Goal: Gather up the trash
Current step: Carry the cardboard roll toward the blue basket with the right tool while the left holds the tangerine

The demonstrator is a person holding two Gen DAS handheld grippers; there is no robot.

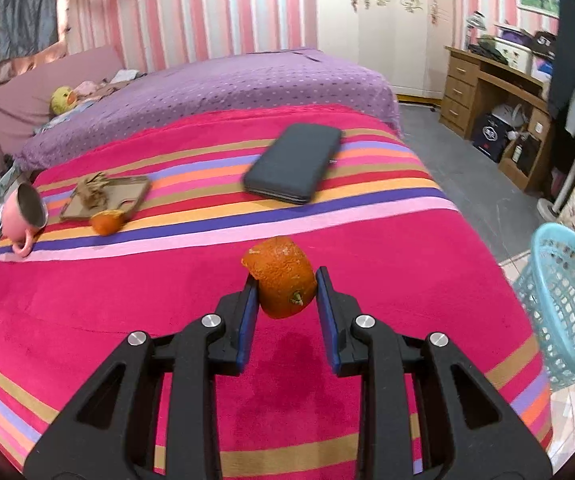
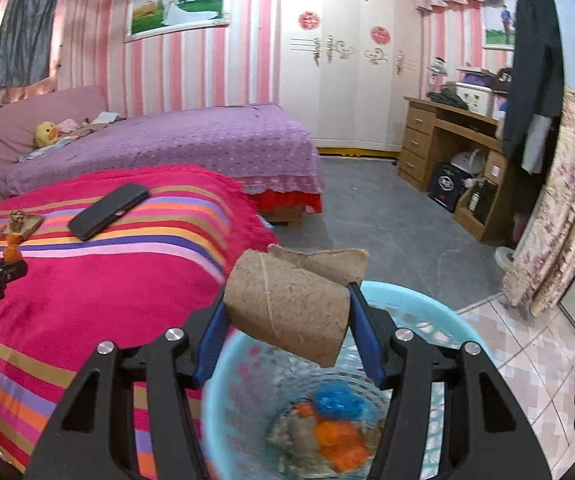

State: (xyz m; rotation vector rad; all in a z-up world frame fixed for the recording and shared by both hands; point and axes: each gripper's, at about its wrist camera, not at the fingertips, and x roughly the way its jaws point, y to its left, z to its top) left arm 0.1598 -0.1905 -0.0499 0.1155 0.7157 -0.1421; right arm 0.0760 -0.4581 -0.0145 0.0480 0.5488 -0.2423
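Orange peel [image 1: 283, 280] sits pinched between the blue pads of the left gripper [image 1: 285, 284], held up above the striped blanket [image 1: 127, 312]. Only the left camera shows this up close. Farther back on the blanket lie another peel piece [image 1: 106, 222], a brown tray [image 1: 107, 196], a pink cup [image 1: 23, 212] and a dark phone [image 1: 293, 164]. The right camera shows something else: the right gripper [image 2: 287, 308] squeezes a cardboard tube [image 2: 287, 304] right over the blue basket [image 2: 427, 304], which stands on the floor beside the blanket and has orange and blue scraps [image 2: 335, 424] inside.
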